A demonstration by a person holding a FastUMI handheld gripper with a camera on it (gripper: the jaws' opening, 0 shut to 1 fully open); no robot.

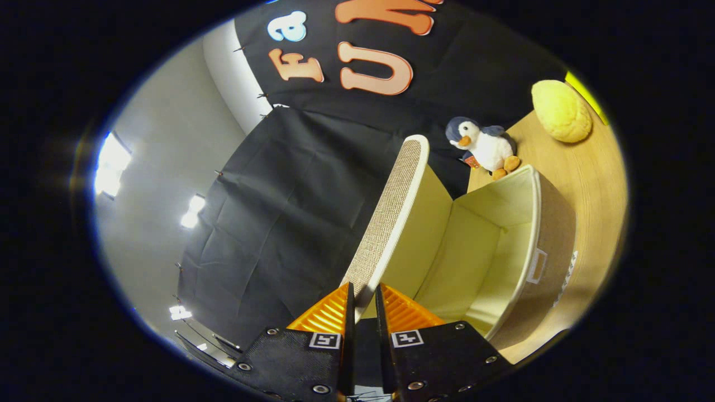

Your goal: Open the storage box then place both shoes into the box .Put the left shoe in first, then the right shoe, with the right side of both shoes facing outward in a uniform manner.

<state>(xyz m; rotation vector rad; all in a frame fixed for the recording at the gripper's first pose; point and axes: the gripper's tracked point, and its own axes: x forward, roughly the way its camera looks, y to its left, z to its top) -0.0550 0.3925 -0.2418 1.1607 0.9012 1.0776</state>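
The storage box (503, 245) gapes open, seemingly bare inside; its raised lid (391, 212), pinched by the tongs (364, 296), walls one side; a plush penguin (483, 146) stands beyond.

The gripper view rides on the gripper (364, 296), looking forward along its two fingers from right at the storage box (503, 245). It is rolled sideways, facing the box's raised lid (385, 223) and inside, with the table (581, 184) and booth wall beyond.

A: What is surrounding the booth?
B: Black cloth (290, 212) is hanging as the wall, pinned along its edge, with a pale grey wall (162, 184) showing beside it.
A: And the light?
B: Bright ceiling lights (111, 164) are glaring; a wooden tabletop (592, 184) is lying opposite.
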